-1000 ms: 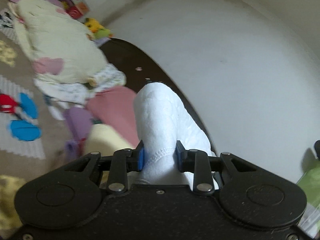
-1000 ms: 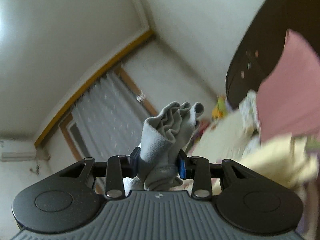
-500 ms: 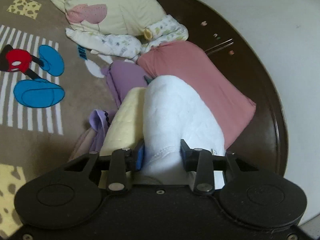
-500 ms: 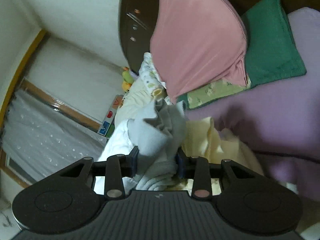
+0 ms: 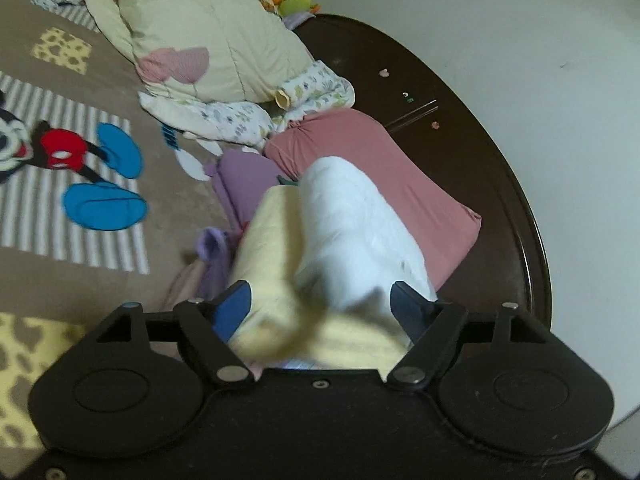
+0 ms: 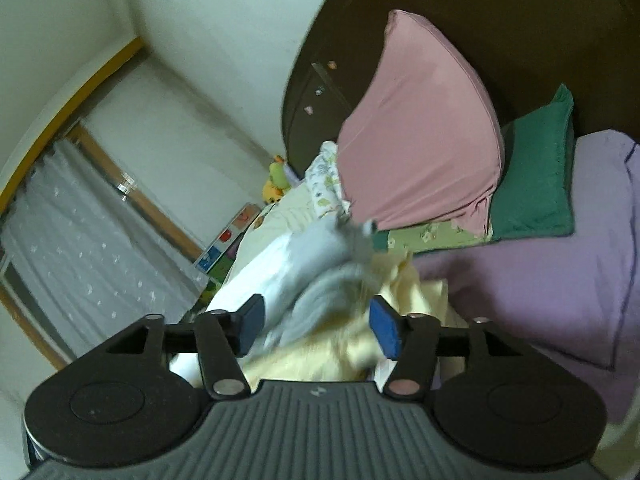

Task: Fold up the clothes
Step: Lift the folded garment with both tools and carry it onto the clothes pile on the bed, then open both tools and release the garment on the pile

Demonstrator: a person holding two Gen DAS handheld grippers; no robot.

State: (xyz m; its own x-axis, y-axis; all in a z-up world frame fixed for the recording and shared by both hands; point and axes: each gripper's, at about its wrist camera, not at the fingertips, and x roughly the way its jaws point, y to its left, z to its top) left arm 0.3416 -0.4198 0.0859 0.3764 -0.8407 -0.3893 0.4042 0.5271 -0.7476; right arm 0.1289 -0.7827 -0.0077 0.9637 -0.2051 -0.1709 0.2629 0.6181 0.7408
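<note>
A white garment (image 5: 352,224) lies bunched over a pale yellow cloth (image 5: 272,256) on the bed. My left gripper (image 5: 320,308) stands open around them, its blue pads (image 5: 232,308) spread wide to either side. In the right wrist view the grey part of the garment (image 6: 320,264) lies loose beside its white part (image 6: 256,272) on the yellow cloth (image 6: 320,352). My right gripper (image 6: 316,324) is open, and the grey fabric sits between its pads without being pinched.
A pink pillow (image 5: 376,176) leans on the dark headboard (image 5: 460,128), with a green pillow (image 6: 536,176) and a purple sheet (image 6: 560,272) beside it. A cream quilt (image 5: 200,32), a floral cloth (image 5: 248,116) and a cartoon-print blanket (image 5: 80,168) lie to the left. White walls surround.
Both grippers have opened and let go of the white and grey garment, which now rests on the yellow cloth. Both views swung down from the wall and ceiling toward the bed.
</note>
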